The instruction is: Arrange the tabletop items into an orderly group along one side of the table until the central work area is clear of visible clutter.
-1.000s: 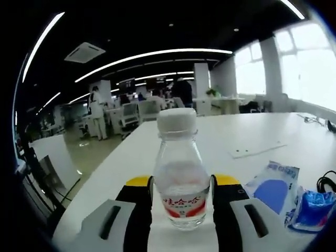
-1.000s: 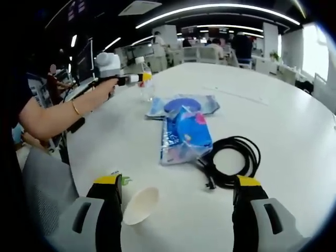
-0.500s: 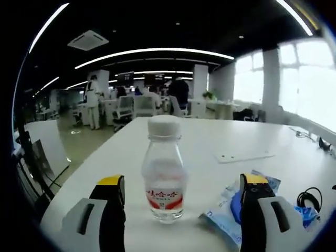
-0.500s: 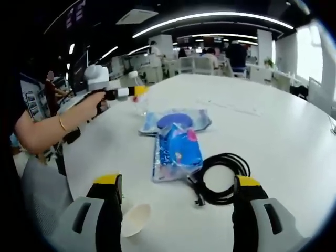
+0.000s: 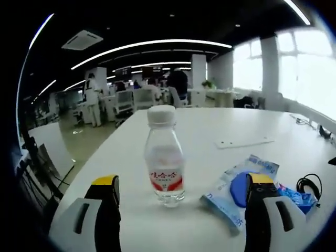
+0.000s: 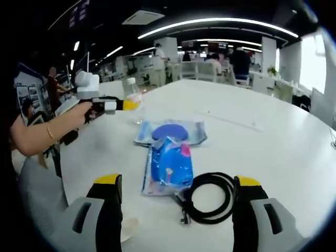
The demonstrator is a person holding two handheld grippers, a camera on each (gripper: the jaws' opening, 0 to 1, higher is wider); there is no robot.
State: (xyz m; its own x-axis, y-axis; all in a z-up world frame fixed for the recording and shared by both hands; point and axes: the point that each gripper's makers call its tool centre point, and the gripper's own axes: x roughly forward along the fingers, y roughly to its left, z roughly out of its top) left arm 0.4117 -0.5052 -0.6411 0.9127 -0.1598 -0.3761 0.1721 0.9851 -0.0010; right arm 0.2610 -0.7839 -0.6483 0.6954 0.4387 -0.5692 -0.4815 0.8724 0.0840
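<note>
Between open left hand-held gripper [image 5: 181, 189] jaws, bottle [image 5: 164, 155] upright, untouched

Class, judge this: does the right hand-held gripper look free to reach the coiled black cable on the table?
Probably yes: the cable lies just ahead of the open right hand-held gripper, with nothing between them.

L view low, close on bottle [image 5: 164, 157]; R view farther back; both share blue packets [image 6: 169, 164].
</note>
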